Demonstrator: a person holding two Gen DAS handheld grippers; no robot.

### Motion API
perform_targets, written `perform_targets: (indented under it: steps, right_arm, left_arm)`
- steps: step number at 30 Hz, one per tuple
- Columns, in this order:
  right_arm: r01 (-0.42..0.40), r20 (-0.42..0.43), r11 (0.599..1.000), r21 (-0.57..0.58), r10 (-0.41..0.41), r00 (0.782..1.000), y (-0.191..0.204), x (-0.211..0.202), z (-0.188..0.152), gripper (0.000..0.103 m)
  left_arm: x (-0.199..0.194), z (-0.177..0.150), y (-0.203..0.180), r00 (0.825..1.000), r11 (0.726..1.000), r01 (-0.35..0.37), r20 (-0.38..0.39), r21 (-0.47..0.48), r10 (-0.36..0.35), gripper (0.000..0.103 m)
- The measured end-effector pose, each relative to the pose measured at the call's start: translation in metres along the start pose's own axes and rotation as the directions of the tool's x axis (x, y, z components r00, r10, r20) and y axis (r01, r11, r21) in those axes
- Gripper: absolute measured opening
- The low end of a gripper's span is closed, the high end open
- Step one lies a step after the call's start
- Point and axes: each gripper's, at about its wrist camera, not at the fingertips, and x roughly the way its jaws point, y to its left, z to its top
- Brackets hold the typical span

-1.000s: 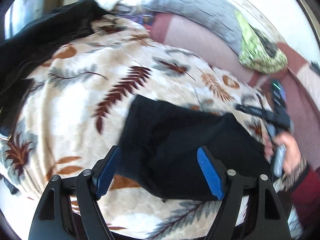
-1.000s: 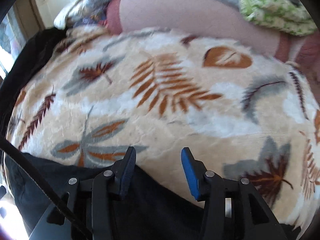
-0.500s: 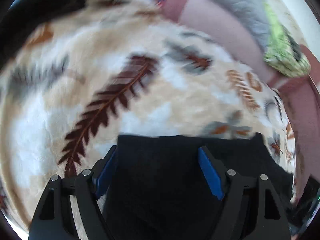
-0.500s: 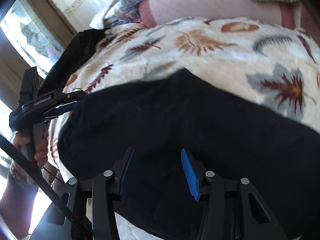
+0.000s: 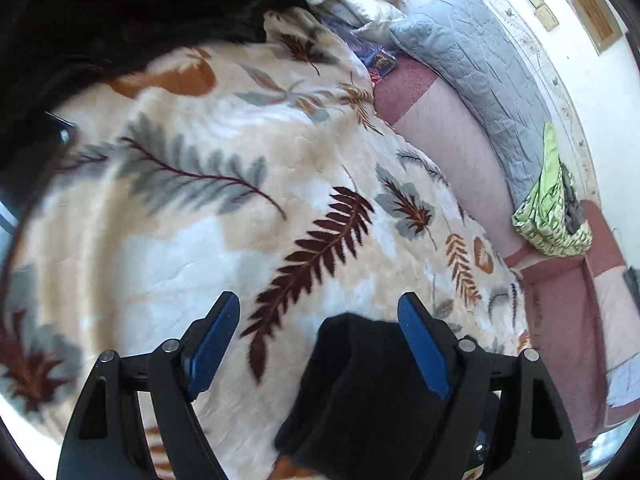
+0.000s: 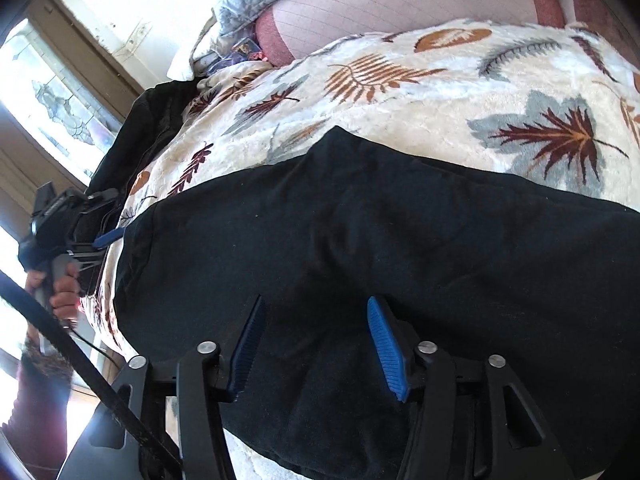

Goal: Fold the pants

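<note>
The black pants lie folded flat on the leaf-print blanket. In the right wrist view my right gripper is open and empty, its blue pads just above the near part of the pants. The left gripper shows there at the far left, at the pants' left end. In the left wrist view my left gripper is open. A corner of the pants lies by its right finger, not pinched. The blanket fills that view.
A dark garment pile lies at the blanket's far left. A grey quilted pillow and a green cloth rest on the pink bedsheet behind. A window is on the left.
The left gripper has swung left off the pants, so only a corner shows by its right finger. The right gripper has moved from blanket to over the pants. Both jaws stayed open.
</note>
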Motion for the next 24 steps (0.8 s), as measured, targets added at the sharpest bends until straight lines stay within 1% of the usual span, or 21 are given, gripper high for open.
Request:
perform_targets:
  steps: [2, 3, 5, 6, 7, 8, 10, 11, 12, 13, 15, 16, 17, 18, 19, 20, 22, 23, 24]
  right_arm:
    - [0.000, 0.012, 1.000, -0.012, 0.001, 1.000, 0.003, 0.001, -0.001, 0.069]
    - [0.004, 0.017, 1.000, -0.022, -0.003, 1.000, 0.006, 0.002, -0.002, 0.071]
    - [0.022, 0.022, 0.999, -0.049, -0.021, 1.000, 0.012, 0.004, -0.003, 0.077]
    - [0.044, 0.025, 0.996, -0.078, -0.042, 0.999, 0.018, 0.006, -0.004, 0.078]
    - [0.060, 0.026, 0.994, -0.096, -0.057, 0.998, 0.021, 0.007, -0.005, 0.079]
    - [0.091, 0.029, 0.987, -0.134, -0.088, 0.996, 0.027, 0.008, -0.007, 0.079]
    - [0.137, 0.033, 0.972, -0.190, -0.133, 0.991, 0.035, 0.011, -0.010, 0.079]
    - [0.150, 0.034, 0.968, -0.204, -0.146, 0.989, 0.036, 0.010, -0.010, 0.079]
    - [0.175, 0.040, 0.961, -0.214, -0.170, 0.985, 0.038, 0.008, -0.011, 0.079]
    - [0.202, 0.055, 0.956, -0.215, -0.195, 0.979, 0.037, 0.003, -0.011, 0.079]
    - [0.266, 0.119, 0.945, -0.192, -0.246, 0.962, 0.030, -0.016, -0.010, 0.079]
    - [0.283, 0.153, 0.946, -0.159, -0.260, 0.954, 0.022, -0.031, -0.009, 0.079]
    - [0.288, 0.171, 0.949, -0.129, -0.265, 0.949, 0.014, -0.041, -0.009, 0.079]
    - [0.294, 0.194, 0.953, -0.073, -0.276, 0.941, 0.002, -0.058, -0.010, 0.079]
    - [0.299, 0.211, 0.954, -0.021, -0.288, 0.934, -0.010, -0.072, -0.012, 0.079]
    - [0.306, 0.227, 0.951, 0.043, -0.307, 0.924, -0.023, -0.087, -0.016, 0.079]
    - [0.327, 0.263, 0.925, 0.192, -0.370, 0.891, -0.049, -0.119, -0.029, 0.079]
    - [0.351, 0.273, 0.898, 0.264, -0.419, 0.866, -0.060, -0.133, -0.038, 0.079]
    - [0.381, 0.278, 0.860, 0.339, -0.479, 0.833, -0.070, -0.145, -0.047, 0.079]
  left_arm:
    - [-0.009, -0.017, -0.012, 1.000, 0.997, -0.017, -0.008, 0.070, 0.017, 0.080]
    - [-0.010, -0.022, -0.016, 1.000, 0.995, -0.019, -0.012, 0.094, 0.020, 0.080]
    - [-0.008, -0.043, -0.029, 0.997, 0.979, -0.074, -0.012, 0.189, 0.078, 0.080]
    - [-0.003, -0.048, -0.032, 0.994, 0.970, -0.102, -0.008, 0.220, 0.106, 0.080]
    - [0.006, -0.059, -0.036, 0.987, 0.948, -0.154, -0.010, 0.280, 0.163, 0.080]
    - [0.014, -0.065, -0.037, 0.978, 0.932, -0.191, -0.019, 0.309, 0.207, 0.080]
    - [0.032, -0.076, -0.031, 0.949, 0.892, -0.280, -0.037, 0.354, 0.313, 0.082]
    - [0.037, -0.078, -0.026, 0.948, 0.894, -0.281, -0.044, 0.349, 0.316, 0.085]
    - [0.034, -0.077, -0.022, 0.954, 0.907, -0.269, -0.040, 0.324, 0.298, 0.086]
    - [0.031, -0.074, -0.020, 0.957, 0.917, -0.258, -0.053, 0.304, 0.287, 0.086]
    - [0.022, -0.067, -0.016, 0.960, 0.932, -0.247, -0.067, 0.264, 0.273, 0.086]
    - [0.015, -0.065, -0.016, 0.962, 0.936, -0.246, -0.057, 0.254, 0.268, 0.086]
    - [0.004, -0.063, -0.022, 0.967, 0.935, -0.233, -0.038, 0.266, 0.252, 0.086]
    - [-0.002, -0.065, -0.030, 0.970, 0.934, -0.224, -0.026, 0.279, 0.240, 0.086]
    - [-0.012, -0.066, -0.044, 0.978, 0.928, -0.199, -0.003, 0.314, 0.211, 0.086]
    - [-0.015, -0.069, -0.054, 0.981, 0.923, -0.187, 0.006, 0.337, 0.196, 0.086]
    - [-0.018, -0.077, -0.083, 0.987, 0.899, -0.153, 0.012, 0.410, 0.163, 0.086]
    - [-0.013, -0.084, -0.100, 0.990, 0.886, -0.120, -0.007, 0.447, 0.138, 0.086]
    - [-0.003, -0.092, -0.118, 0.993, 0.876, -0.069, -0.048, 0.478, 0.104, 0.086]
